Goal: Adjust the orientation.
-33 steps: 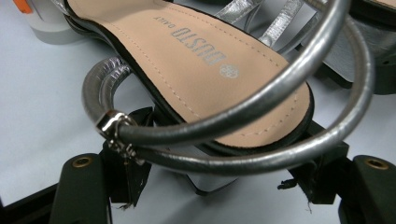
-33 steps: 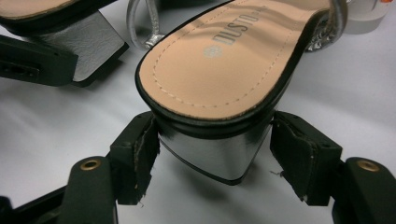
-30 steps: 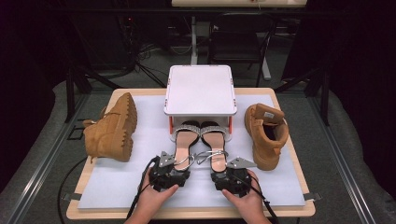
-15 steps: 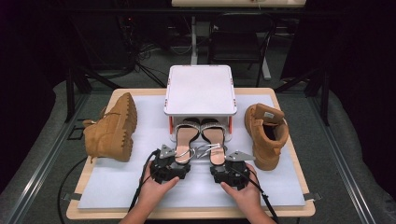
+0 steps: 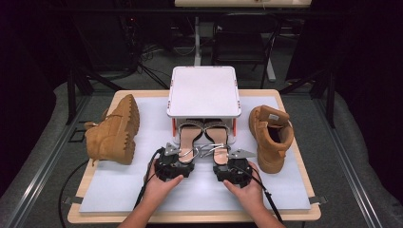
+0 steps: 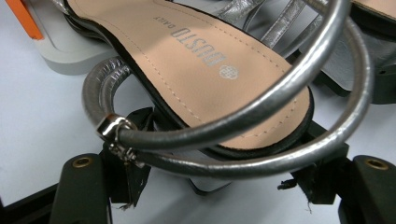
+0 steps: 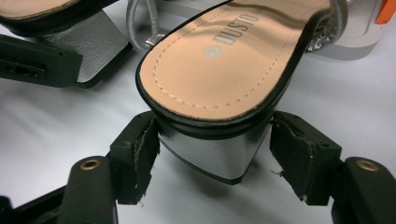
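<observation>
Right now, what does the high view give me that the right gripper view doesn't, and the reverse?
High view adds: a tan boot on its side, left; a second boot upright, right; the white shelf over the toes; the left hand and right hand. Right gripper view adds: the right tool, pads against the right sandal at its silver block heel, and its DUSTO insole print. Both: right sandal and left sandal on the white mat.
</observation>
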The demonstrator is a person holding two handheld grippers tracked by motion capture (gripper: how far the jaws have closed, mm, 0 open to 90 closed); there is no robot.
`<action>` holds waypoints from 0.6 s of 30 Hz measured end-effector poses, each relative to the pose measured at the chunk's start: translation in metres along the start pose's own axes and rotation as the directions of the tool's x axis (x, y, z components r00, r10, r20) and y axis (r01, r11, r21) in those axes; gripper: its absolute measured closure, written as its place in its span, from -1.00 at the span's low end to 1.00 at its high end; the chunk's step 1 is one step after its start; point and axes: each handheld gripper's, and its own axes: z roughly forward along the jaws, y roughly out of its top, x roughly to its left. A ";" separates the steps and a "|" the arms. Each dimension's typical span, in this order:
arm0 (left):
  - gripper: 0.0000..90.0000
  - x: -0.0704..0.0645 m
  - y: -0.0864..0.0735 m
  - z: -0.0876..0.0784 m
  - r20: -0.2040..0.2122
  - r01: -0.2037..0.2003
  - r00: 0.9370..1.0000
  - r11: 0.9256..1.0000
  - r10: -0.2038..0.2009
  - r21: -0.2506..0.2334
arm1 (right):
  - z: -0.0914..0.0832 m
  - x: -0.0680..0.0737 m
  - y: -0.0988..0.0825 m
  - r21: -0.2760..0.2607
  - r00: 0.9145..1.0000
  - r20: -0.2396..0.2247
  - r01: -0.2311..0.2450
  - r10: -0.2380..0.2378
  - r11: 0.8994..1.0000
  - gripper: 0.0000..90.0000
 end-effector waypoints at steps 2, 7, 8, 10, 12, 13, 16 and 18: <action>-0.32 0.001 0.001 0.001 -0.002 -0.005 1.000 1.000 0.005 0.000 | 0.002 -0.001 0.001 0.000 1.000 0.001 -0.001 0.001 1.000 -0.26; -0.32 0.003 0.004 0.004 -0.006 -0.005 1.000 1.000 0.005 0.001 | 0.005 -0.003 0.004 0.000 1.000 0.005 0.000 0.000 1.000 -0.26; -0.32 0.003 0.005 0.004 -0.007 -0.004 1.000 1.000 0.004 -0.003 | 0.006 -0.004 0.005 -0.004 1.000 0.005 0.004 -0.004 1.000 -0.26; -0.32 0.005 0.008 0.005 -0.007 0.001 1.000 1.000 -0.001 -0.003 | 0.006 -0.005 0.008 0.000 1.000 0.003 0.002 -0.002 1.000 -0.26; -0.32 0.007 0.012 0.007 -0.012 0.000 1.000 1.000 0.000 0.001 | 0.008 -0.005 0.011 0.002 1.000 0.012 0.008 -0.008 1.000 -0.26; -0.32 0.007 0.013 0.008 -0.013 0.003 1.000 1.000 -0.003 0.002 | 0.009 -0.005 0.012 -0.004 1.000 0.013 0.010 -0.010 1.000 -0.26; -0.32 0.009 0.015 0.010 -0.016 0.000 1.000 1.000 0.000 0.006 | 0.011 -0.007 0.014 -0.003 1.000 0.014 0.013 -0.013 1.000 -0.26; -0.32 0.010 0.016 0.013 -0.023 -0.003 1.000 1.000 0.003 0.004 | 0.014 -0.009 0.017 0.001 1.000 0.012 0.011 -0.011 1.000 -0.26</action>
